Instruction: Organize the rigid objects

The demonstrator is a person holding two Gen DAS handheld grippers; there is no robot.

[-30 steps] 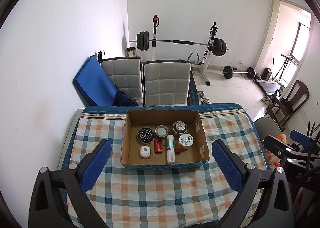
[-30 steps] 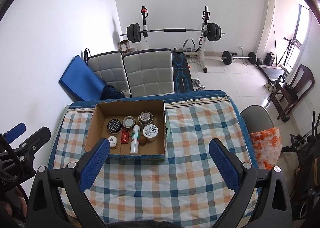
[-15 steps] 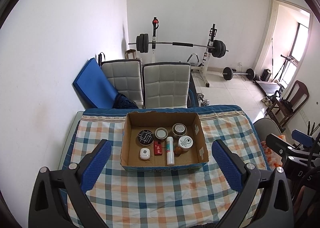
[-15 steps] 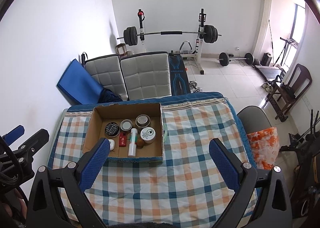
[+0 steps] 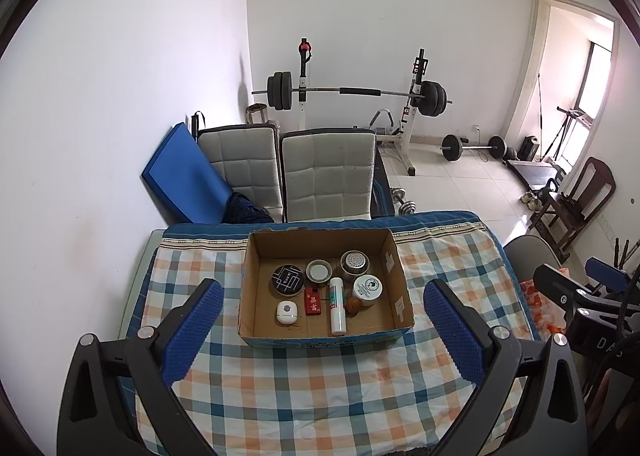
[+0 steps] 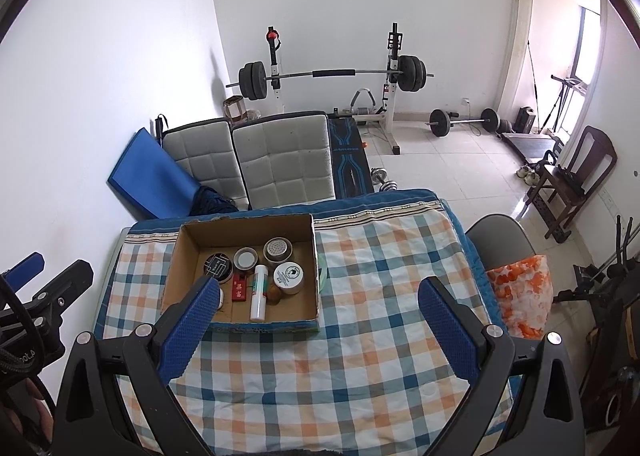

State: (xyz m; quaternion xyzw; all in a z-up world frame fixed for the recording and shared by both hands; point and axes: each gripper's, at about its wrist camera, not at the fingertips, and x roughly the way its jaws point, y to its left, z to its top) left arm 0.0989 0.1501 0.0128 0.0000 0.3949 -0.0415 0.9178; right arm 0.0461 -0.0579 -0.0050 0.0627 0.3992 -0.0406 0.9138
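An open cardboard box stands on the checked tablecloth; it also shows in the right wrist view. Inside lie a black round tin, a white tube, a red item, a white puck, a white-lidded jar and two open tins. My left gripper is open and empty, held above the table near the box's front. My right gripper is open and empty, to the right of the box.
Two white padded chairs and a blue mat stand behind the table. A barbell rack is at the far wall. A grey chair with an orange cushion stands at the table's right edge.
Both grippers have pulled back and risen a little, so the box looks smaller and farther. Both stay open and empty.
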